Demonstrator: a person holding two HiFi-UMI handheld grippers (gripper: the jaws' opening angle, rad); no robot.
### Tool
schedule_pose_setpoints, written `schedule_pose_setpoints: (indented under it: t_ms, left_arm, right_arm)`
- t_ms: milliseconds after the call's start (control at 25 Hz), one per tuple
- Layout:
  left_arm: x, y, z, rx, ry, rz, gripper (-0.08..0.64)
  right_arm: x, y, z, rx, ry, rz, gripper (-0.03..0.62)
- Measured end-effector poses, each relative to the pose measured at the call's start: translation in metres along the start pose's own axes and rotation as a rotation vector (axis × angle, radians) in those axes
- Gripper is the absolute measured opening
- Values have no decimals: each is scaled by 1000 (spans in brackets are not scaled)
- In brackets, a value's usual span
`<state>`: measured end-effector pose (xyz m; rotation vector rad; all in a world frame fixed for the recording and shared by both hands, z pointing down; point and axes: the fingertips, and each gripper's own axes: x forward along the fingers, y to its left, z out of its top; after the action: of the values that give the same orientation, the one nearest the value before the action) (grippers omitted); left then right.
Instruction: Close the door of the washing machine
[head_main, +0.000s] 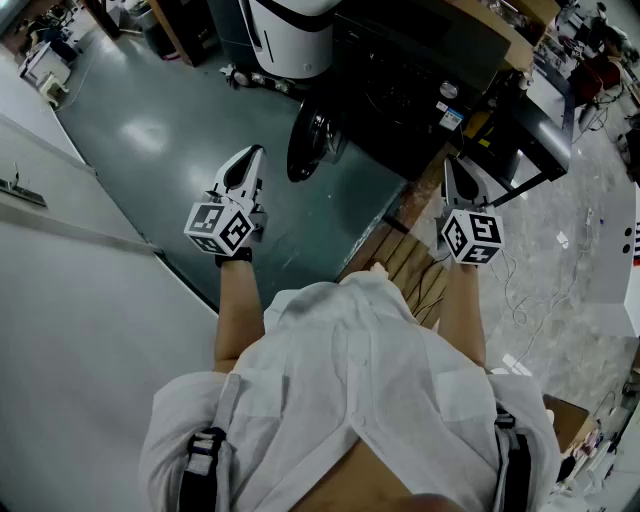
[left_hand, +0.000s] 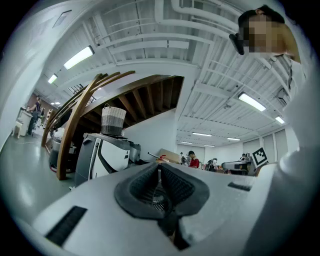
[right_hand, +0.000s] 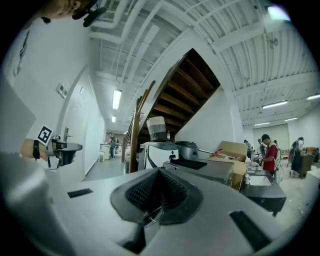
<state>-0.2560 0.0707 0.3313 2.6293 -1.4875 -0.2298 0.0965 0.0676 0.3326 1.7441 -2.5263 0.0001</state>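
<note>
The dark washing machine stands ahead of me, seen from above. Its round door hangs swung open at the machine's left front corner. My left gripper is held in the air left of the door and apart from it, jaws together and empty. My right gripper hovers in front of the machine's right part, touching nothing, its jaws also together. In the left gripper view the pads meet with nothing between them. The right gripper view shows the right gripper shut the same way, with the machine's dark top beyond.
A white appliance with a woven basket on top stands left of the washing machine. A wooden staircase rises behind. A white wall runs along my left. Wooden slats and cables lie underfoot.
</note>
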Motion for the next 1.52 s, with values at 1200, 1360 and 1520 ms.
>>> schedule_pose_setpoints:
  t_ms: [1200, 1360, 1520]
  left_arm:
    - [4, 0, -11, -8, 24, -18, 26]
    - [6, 1, -14, -8, 29, -19, 26]
    - [8, 1, -14, -10, 33, -19, 26]
  right_arm:
    - [8, -7, -11, 13, 15, -27, 29]
    - [10, -8, -15, 11, 22, -32, 29]
    - [14, -11, -14, 12, 25, -33, 29]
